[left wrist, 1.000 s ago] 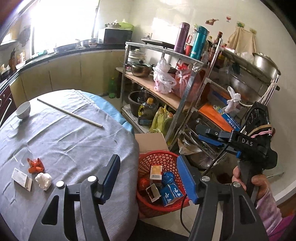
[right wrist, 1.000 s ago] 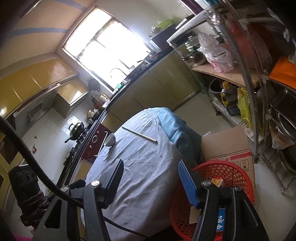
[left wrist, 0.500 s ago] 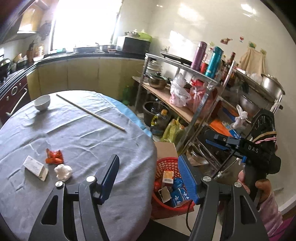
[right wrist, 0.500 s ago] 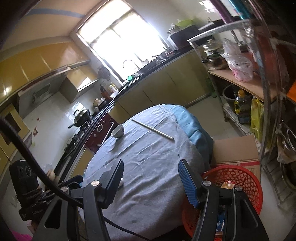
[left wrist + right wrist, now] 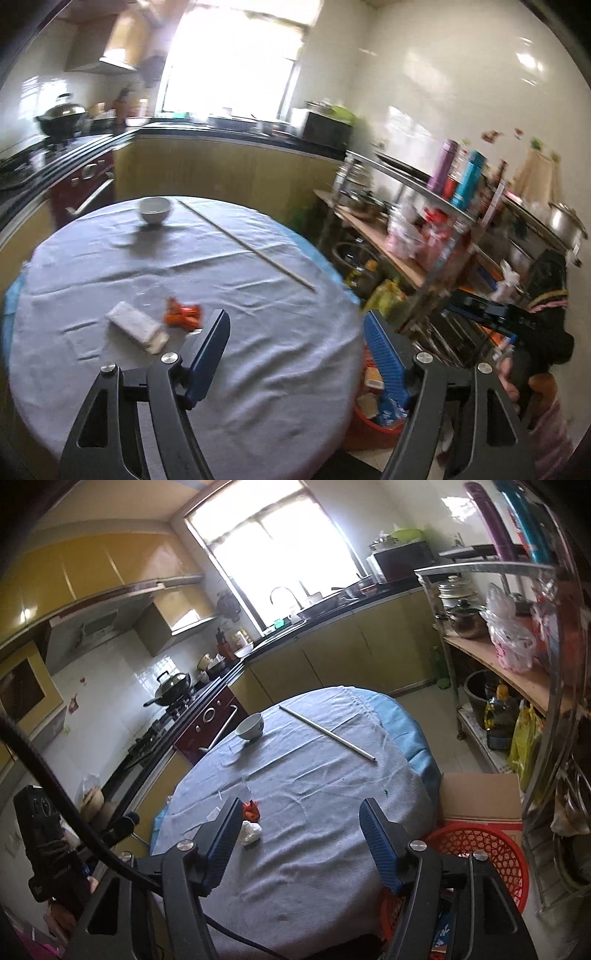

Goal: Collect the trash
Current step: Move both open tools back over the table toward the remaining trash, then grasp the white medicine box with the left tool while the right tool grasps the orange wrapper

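Observation:
On the round grey-clothed table (image 5: 258,362) lie a white carton (image 5: 135,326), an orange-red wrapper (image 5: 183,314) and, in the right wrist view, a crumpled white tissue (image 5: 251,832) beside the red wrapper (image 5: 251,809). A red mesh basket (image 5: 491,853) holding several cartons stands on the floor at the table's right edge; it also shows in the left wrist view (image 5: 373,424). My left gripper (image 5: 295,354) is open and empty above the table's near side. My right gripper (image 5: 299,840) is open and empty above the table.
A white bowl (image 5: 154,209) and a long thin stick (image 5: 247,245) lie at the table's far side. A cardboard box (image 5: 480,797) stands behind the basket. A metal shelf rack (image 5: 424,229) full of pots and bottles stands to the right. Kitchen counters run behind.
Both grippers have swung left from the basket toward the table. The trash on the cloth now lies nearer the middle of the left view. Both stay open and empty.

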Demonstrator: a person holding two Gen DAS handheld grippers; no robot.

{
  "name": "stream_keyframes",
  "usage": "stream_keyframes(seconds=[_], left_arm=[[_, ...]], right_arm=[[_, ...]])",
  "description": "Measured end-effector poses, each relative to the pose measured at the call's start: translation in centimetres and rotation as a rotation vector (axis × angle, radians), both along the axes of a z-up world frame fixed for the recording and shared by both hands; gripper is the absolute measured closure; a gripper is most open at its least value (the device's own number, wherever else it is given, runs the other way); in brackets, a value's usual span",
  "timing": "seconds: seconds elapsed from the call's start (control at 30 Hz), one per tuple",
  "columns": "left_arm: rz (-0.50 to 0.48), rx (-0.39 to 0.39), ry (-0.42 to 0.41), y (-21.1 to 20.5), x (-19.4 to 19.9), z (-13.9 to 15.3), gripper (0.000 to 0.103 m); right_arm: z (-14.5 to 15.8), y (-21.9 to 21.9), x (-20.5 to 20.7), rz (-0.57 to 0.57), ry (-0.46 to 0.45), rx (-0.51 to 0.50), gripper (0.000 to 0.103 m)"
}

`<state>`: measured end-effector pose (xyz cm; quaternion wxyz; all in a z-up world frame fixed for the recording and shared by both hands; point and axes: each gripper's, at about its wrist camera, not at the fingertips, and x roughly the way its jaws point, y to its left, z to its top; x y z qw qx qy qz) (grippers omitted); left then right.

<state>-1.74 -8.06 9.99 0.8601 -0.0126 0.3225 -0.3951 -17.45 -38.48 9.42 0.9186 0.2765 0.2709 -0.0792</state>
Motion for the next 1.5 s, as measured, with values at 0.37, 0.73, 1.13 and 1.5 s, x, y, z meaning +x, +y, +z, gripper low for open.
stream_keyframes(seconds=[0.37,0.73,1.13,1.5], left_arm=[[0.375,0.052,0.021,12.2,3.6,-2.3,0.027],[0.538,0.073,0.087,18.1,5.4,-5.0,0.026],[0.492,0.124,0.167,17.0,7.5,-8.4,0.026],[0.416,0.142,0.288,13.0,12.6,-10.8,0.026]], right_arm=[[0.9,4.4,3.0,0.09,0.029,-0.079,0.034],[0.5,10.0,9.5,0.242,0.061,-0.116,0.034],[-4.5,13.9,16.6,0.359,0.164,-0.085,0.034],[-9.4,12.2,22.0,0.355,0.237,0.019,0.034]])
